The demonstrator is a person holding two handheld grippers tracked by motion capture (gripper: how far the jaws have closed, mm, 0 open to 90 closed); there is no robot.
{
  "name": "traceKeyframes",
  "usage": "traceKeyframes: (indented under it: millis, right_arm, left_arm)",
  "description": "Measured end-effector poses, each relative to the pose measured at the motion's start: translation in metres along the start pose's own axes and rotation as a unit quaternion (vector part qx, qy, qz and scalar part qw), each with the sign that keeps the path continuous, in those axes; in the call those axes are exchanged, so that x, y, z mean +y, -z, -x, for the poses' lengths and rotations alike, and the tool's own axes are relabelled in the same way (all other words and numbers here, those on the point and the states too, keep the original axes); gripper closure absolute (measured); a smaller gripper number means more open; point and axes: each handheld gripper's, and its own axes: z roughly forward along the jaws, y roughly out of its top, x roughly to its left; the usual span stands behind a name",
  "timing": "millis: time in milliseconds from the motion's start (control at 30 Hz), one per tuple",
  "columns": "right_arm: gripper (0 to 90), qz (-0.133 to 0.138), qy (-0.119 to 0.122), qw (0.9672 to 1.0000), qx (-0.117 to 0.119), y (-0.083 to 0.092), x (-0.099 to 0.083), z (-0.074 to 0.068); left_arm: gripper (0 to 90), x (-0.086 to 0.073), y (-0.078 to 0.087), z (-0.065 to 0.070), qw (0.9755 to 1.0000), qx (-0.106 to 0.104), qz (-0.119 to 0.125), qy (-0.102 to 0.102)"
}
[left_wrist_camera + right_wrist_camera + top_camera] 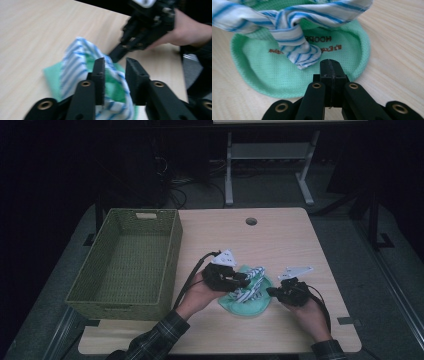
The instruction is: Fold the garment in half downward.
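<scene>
A mint-green cloth (250, 306) with printed lettering lies on the wooden table (280, 235). Bunched on top of it is a white cloth with blue stripes (255, 272). My left gripper (245, 279) is at the cloths' left side. In the left gripper view it (115, 66) is open, its jaws astride a raised fold of the striped cloth (72, 62) above the green cloth (51, 75). My right gripper (270, 291) is at the right side. It (329, 63) is shut over the near rim of the green cloth (262, 72), just short of a hanging end of the striped cloth (292, 32). I see nothing between its jaws.
A green woven basket (172, 250) stands on the table's left side, with nothing in it. A round cable hole (251, 221) sits near the far edge. Bare tabletop lies behind and to the right of the cloths. A desk frame (270, 165) stands on the floor beyond.
</scene>
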Motion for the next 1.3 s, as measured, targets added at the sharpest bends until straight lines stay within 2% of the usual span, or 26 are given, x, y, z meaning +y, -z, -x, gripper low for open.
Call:
traceKeyframes:
  millis: [67,133,267,333,467,667,933,967,1100,1133,1300]
  right_arm:
    - [89.8,0.004,0.003,1.0,0.003,0.002,0.0,-0.003]
    - [89.8,0.006,0.011,0.9999,0.005,0.003,0.001,-0.007]
    - [89.8,0.009,0.018,0.9997,0.013,0.005,0.001,-0.013]
    - [89.9,0.011,0.018,0.9996,0.021,0.005,0.002,-0.015]
    - [89.8,0.014,0.025,0.999,0.035,0.003,0.005,-0.021]
    - [89.9,0.021,0.032,0.9984,0.041,0.0,0.008,-0.027]
    - [89.9,0.048,0.037,0.9973,0.042,0.007,0.01,-0.027]
    - [89.9,0.049,0.036,0.9972,0.044,0.007,0.01,-0.027]
    - [89.8,0.052,0.034,0.9972,0.043,0.012,0.007,-0.025]
    - [89.9,0.046,0.027,0.9978,0.041,0.013,0.006,-0.025]
    - [89.9,0.042,0.023,0.9986,0.024,0.018,-0.002,-0.018]
  left_arm:
    - [77.2,-0.001,0.001,-0.007,0.9999,0.009,0.0,0.009]
    - [81.4,-0.005,-0.001,-0.014,0.9995,0.028,-0.009,0.012]
    - [89.2,-0.016,-0.01,-0.028,0.9983,0.043,-0.028,0.028]
    - [89.4,-0.023,-0.016,-0.033,0.9975,0.044,-0.038,0.039]
    - [89.5,-0.03,-0.029,-0.038,0.9967,0.038,-0.055,0.045]
    - [89.6,-0.027,-0.038,-0.027,0.998,0.009,-0.05,0.037]
    - [89.6,-0.02,-0.048,-0.008,0.9986,-0.028,-0.035,0.028]
    - [89.6,-0.019,-0.049,-0.006,0.9986,-0.031,-0.037,0.02]
    - [89.6,-0.019,-0.06,0.002,0.9981,-0.038,-0.047,0.011]
    - [89.6,-0.02,-0.062,0.003,0.998,-0.039,-0.049,0.011]
    - [89.7,-0.023,-0.077,0.009,0.9968,-0.048,-0.064,0.002]
